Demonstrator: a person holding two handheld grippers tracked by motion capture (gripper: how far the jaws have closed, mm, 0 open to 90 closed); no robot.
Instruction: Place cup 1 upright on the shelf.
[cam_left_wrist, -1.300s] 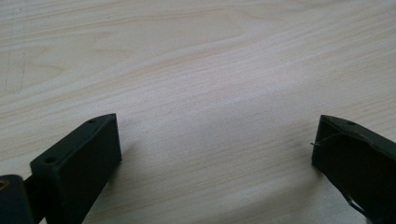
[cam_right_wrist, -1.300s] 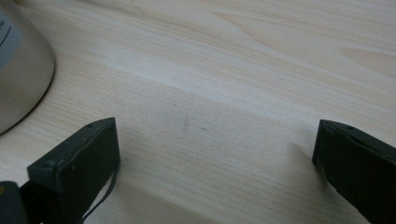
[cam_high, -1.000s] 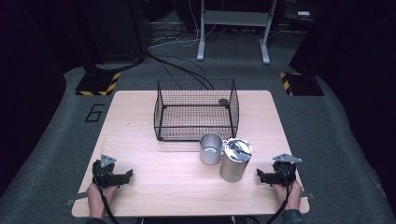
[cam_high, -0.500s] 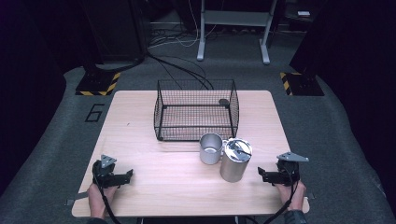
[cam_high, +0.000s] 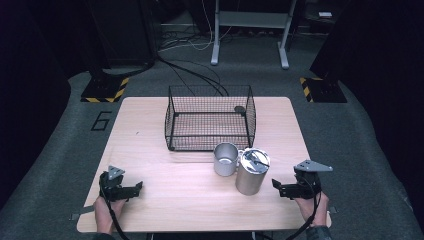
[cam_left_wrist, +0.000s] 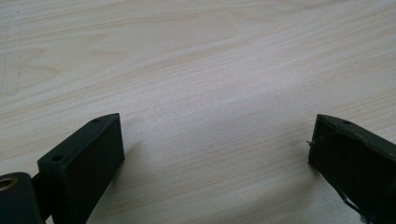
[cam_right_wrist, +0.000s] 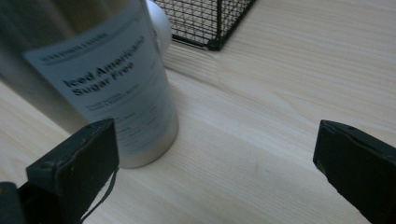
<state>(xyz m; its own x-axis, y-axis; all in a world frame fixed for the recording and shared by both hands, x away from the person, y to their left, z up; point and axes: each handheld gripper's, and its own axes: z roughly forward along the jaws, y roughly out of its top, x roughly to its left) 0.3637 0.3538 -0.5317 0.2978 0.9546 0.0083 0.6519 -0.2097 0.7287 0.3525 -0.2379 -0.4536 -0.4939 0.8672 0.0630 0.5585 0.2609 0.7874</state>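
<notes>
Steel canister (cam_high: 251, 171), the tall lidded can nearest the right gripper, stands upright on the wooden table (cam_high: 150, 130) toward its front right part, well in front of the wire basket. Going by size, the table comes first: a pale wood top with rounded corners, set on a grey carpeted floor. Next is the black wire basket (cam_high: 210, 122), open at the top, standing at the middle of the table's far half; a small dark round thing lies inside it near the far right corner, too small to identify. The canister follows, with a shiny lid and a white label reading "Iced Americano Sugar Free" in the right gripper view (cam_right_wrist: 116, 79). Just beside it on its left, touching or nearly so, stands a shorter steel mug (cam_high: 225, 159), open at the top, between the canister and the basket's front edge. The right gripper (cam_high: 278, 186) is held just right of the canister, close to it but apart, its jaws spread wide with nothing between them; in its own view the canister sits beyond the left jaw. The left gripper (cam_high: 136, 187) rests at the table's front left, well apart from everything else, its jaws likewise wide apart over bare wood (cam_left_wrist: 215, 140).
</notes>
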